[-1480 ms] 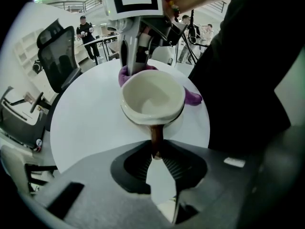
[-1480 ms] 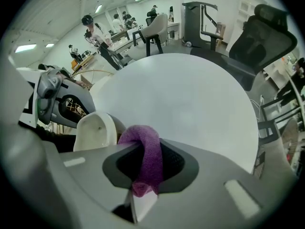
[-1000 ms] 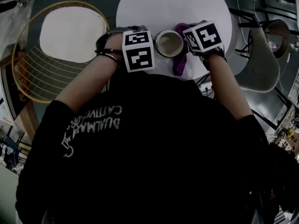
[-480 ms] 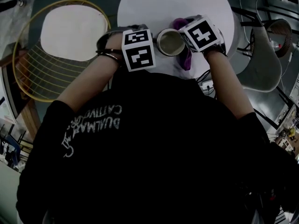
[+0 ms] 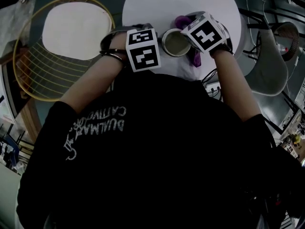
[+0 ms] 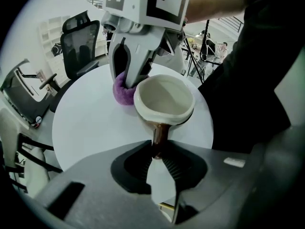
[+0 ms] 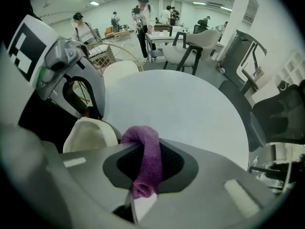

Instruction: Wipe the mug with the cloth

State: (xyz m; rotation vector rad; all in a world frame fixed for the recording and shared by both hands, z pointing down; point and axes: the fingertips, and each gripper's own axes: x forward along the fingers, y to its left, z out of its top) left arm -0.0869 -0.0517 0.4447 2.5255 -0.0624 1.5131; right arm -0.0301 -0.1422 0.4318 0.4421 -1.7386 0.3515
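While the left gripper (image 6: 157,151) is clenched on the brown handle (image 6: 159,133) of the cream mug (image 6: 164,97), low in the middle of its own view, the right gripper (image 7: 143,175) grasps a rolled purple cloth (image 7: 147,156) between its jaws. In the head view the mug is at the lower edge of the round white table (image 5: 157,4), in the upper middle of the frame. The cloth lies against the mug's outer wall, opposite the handle. A yellow wire chair (image 5: 28,66) is at the upper left.
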